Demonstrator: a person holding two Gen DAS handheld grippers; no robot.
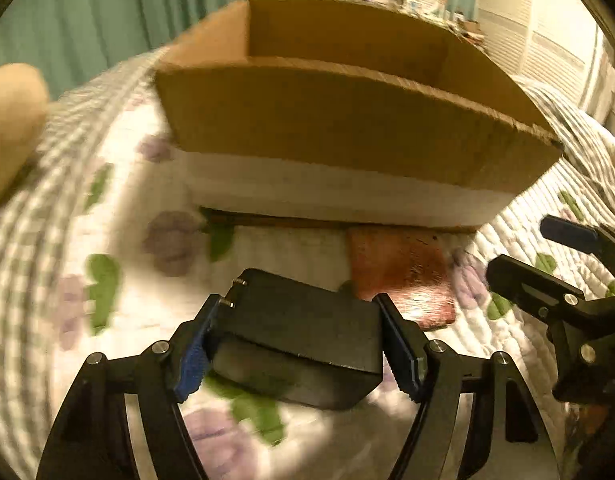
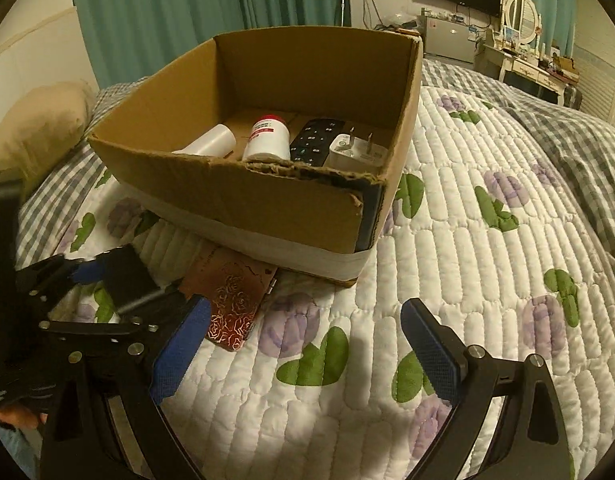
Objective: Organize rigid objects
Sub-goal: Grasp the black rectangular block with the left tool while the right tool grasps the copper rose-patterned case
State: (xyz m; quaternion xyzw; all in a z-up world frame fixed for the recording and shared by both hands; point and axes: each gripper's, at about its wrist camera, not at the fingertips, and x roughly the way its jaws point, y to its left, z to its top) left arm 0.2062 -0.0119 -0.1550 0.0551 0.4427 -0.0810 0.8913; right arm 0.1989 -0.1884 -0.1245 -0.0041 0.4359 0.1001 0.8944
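Gripping a black block [image 1: 303, 336] between its blue pads, the left gripper [image 1: 307, 340] fills the lower centre of the left wrist view, its jaws clenched on the block's two sides. In the right wrist view the same block [image 2: 125, 276] sits at the lower left, just above the quilt [image 2: 447, 248]. The right gripper [image 2: 307, 344] hangs over bare quilt at the bottom of its own frame, jaws spread wide with nothing between them. Just beyond the block lies a reddish rose-patterned case [image 2: 231, 300], flat on the quilt and touching the foot of the cardboard box [image 2: 235, 200]. Farther up, inside the box, rest a white bottle [image 2: 211, 142], a red-labelled bottle [image 2: 269, 138], a black remote [image 2: 313, 136] and a white plug adapter [image 2: 355, 150].
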